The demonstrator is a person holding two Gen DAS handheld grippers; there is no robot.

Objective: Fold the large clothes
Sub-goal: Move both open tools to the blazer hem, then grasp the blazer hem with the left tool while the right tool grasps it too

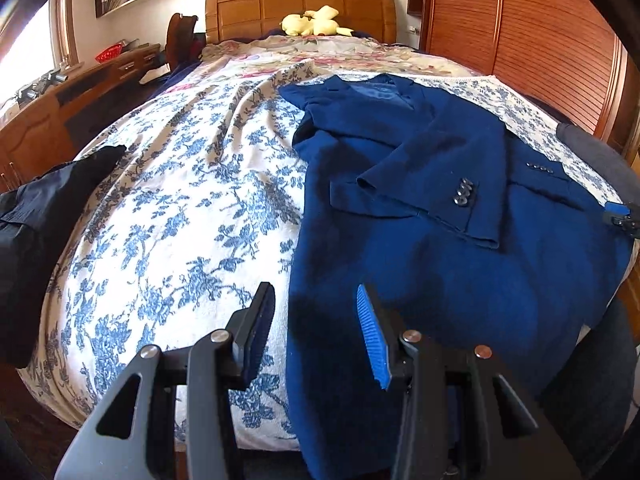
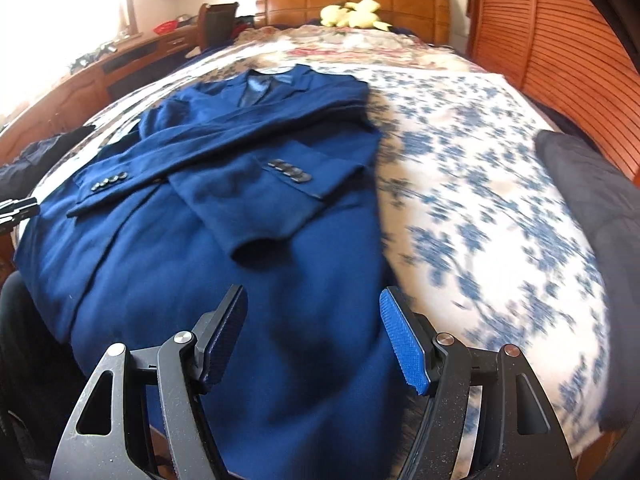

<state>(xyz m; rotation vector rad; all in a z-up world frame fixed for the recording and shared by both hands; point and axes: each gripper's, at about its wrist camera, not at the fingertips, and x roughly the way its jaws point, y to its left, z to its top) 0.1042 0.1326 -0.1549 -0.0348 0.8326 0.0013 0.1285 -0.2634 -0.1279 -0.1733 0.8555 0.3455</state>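
Dark garment [image 1: 36, 216] lies at the far left edge of the bed, apart from the work. Blue-and-white floral bedspread [image 1: 172, 208] is bare between it and the blue jacket [image 1: 420, 240].

My left gripper [image 1: 316, 320] hangs over the jacket's left hem edge, where the cloth meets the bedspread. Jaws partly open, nothing between the pads; the left finger is over the bedspread, the right finger over blue cloth.

The jacket lies face up along the bed, collar toward the wooden headboard [image 1: 300, 8], hem hanging over the near edge. Both sleeves are folded across the chest, cuffs with their buttons crossing in the middle.

My right gripper [image 2: 312, 332] hovers above the lower body of the jacket, near its right edge. Jaws wide open, empty. That view is blurred on the bedspread side.

A dark cushion-like mass [image 2: 592, 216] sits at the far right of the bed; a yellow soft toy [image 2: 354, 14] rests at the headboard.

Step in hand, as I judge it: sleeves are in, the body fold is not yet made. Next move calls for each gripper to drop to a hem corner, pinch both layers, then lift evenly toward the collar. Risk: the crossed sleeves slip out of place.
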